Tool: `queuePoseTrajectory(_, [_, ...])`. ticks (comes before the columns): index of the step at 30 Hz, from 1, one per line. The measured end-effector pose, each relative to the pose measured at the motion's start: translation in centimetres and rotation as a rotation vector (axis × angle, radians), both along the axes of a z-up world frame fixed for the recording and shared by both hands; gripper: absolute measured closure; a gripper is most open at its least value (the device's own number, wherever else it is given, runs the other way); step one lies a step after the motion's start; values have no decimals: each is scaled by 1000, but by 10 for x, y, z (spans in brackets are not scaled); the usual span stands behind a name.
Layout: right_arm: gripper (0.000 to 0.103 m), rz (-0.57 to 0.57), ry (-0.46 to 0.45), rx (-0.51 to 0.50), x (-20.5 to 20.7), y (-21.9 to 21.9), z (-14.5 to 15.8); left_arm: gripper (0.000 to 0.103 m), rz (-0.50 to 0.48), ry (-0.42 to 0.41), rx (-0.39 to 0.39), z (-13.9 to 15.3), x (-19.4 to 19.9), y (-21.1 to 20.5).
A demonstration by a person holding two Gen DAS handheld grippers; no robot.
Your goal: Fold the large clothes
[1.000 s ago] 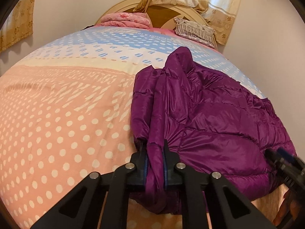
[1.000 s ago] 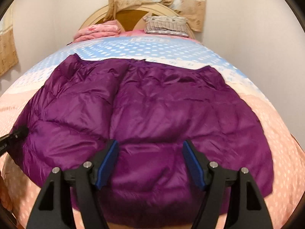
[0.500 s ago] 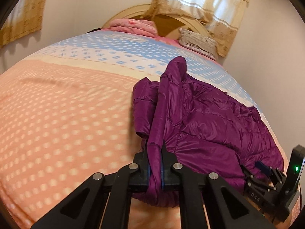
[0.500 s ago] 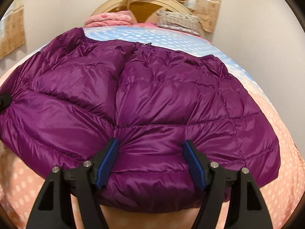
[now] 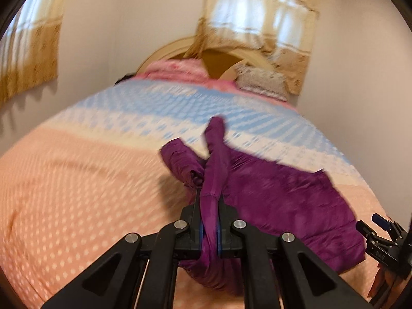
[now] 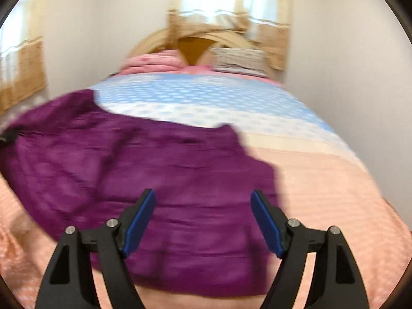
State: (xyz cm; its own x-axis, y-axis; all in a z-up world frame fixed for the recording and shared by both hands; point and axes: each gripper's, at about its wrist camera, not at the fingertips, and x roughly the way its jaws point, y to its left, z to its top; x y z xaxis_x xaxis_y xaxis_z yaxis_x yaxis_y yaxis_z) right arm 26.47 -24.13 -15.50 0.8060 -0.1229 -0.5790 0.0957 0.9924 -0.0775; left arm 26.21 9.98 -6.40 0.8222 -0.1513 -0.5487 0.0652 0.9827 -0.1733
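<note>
My left gripper (image 5: pixel 209 228) is clamped tight on a raised fold of the shiny purple quilted puffer jacket (image 5: pixel 283 200), the pinched ridge of fabric running up between my blue-padded fingers (image 5: pixel 200 229); the rest of the jacket lies spread on the polka-dot bedspread banded in peach, cream and blue (image 5: pixel 77 193). My right gripper (image 6: pixel 203 221) hangs over the jacket's (image 6: pixel 159 180) near edge with its jaws spread wide, gripping nothing; both views are motion-blurred, and a pink folded blanket (image 6: pixel 152 63) sits by the arched wooden headboard (image 6: pixel 191 46).
</note>
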Motion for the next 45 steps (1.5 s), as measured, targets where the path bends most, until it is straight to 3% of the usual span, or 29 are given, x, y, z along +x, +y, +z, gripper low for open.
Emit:
queuePoseTrajectory(5, [24,-192,36,24,-15,-87,-9,98,-143,-84,46,34,5,-78])
queuePoseTrajectory(10, [24,-314,94,38,-30,-140,-21,98,-277,-109,118,35,14,-162])
queuePoseTrajectory(15, [24,-399,97,72,-56,-170,-24,98,-451,-90,221,7,3,-249])
queuePoseTrajectory(19, [24,-419,98,110,-67,-179,-28,98,-585,-49,338,-37,-12,-306])
queuePoseTrajectory(24, [24,-401,110,132,-66,-179,-39,97,-644,-36,453,-76,-28,-329])
queuePoseTrajectory(30, [24,-391,125,140,-61,-178,-48,83,-648,-113,574,-67,-45,-338])
queuePoseTrajectory(31, [24,-389,126,134,-60,-176,-47,76,-654,-148,581,-58,-53,-339])
queuePoseTrajectory(34, [24,-390,121,132,-59,-174,-43,25,-663,-200,555,-36,-72,-332])
queuePoseTrajectory(36, [24,-390,108,130,-59,-173,-35,21,-646,-229,530,-24,-76,-321])
queuePoseTrajectory(39, [28,-364,91,112,-52,-162,-14,21,-555,-203,507,-11,-61,-294])
queuePoseTrajectory(42, [33,-303,68,100,-31,-142,16,20,-388,-140,450,-4,-21,-250])
queuePoseTrajectory(45, [48,-231,45,80,-3,-113,45,20,-155,-16,400,-8,41,-195])
